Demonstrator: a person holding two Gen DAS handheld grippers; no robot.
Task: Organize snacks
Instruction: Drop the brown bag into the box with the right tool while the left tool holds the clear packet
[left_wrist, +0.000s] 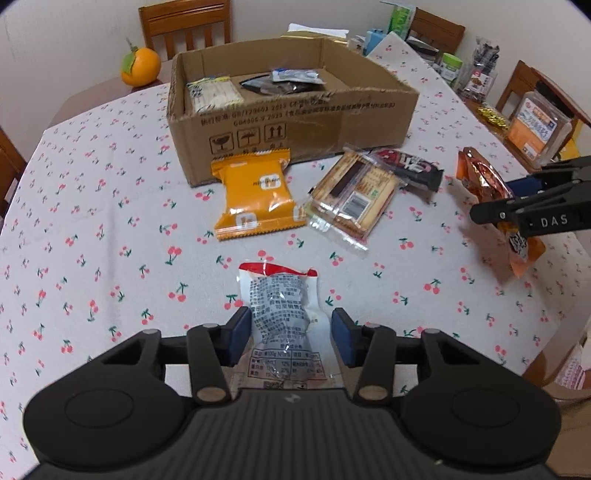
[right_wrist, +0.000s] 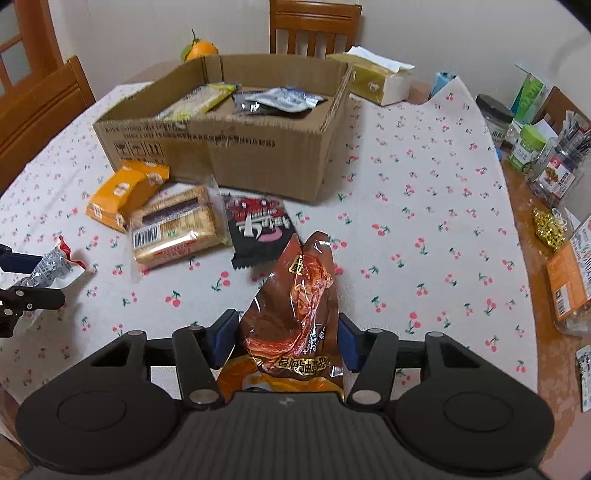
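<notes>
Left gripper (left_wrist: 289, 332) is sitting low over the desk (left_wrist: 92, 221), its blue pads (left_wrist: 239, 334) apart around a white-and-red snack pouch (left_wrist: 282, 306); the left pad is touching the pouch, a gap is showing at the right one, so whether it is truly clamping I cannot tell. Behind it a yellow biscuit pack (left_wrist: 255, 195) is lying flat, leaning up to the front wall of the cardboard box (left_wrist: 295, 125). Just right of that, a clear cracker pack (left_wrist: 351, 195) is lying on the cloth, partly overlapping a black-and-red wrapper (left_wrist: 413, 166). Inside the box a pale wafer pack (left_wrist: 212, 94) is sitting at the left, dark and silver packets (left_wrist: 291, 79) further right. An orange fruit (left_wrist: 141, 66) is sitting behind the box's left corner. At far right, right gripper (right_wrist: 286, 338) is pinching a brown-orange snack bag (right_wrist: 299, 295) between its pads, holding it upright above the desk, near the black wrapper. Jars and packets (right_wrist: 532, 147) are crowding the desk's right edge.
</notes>
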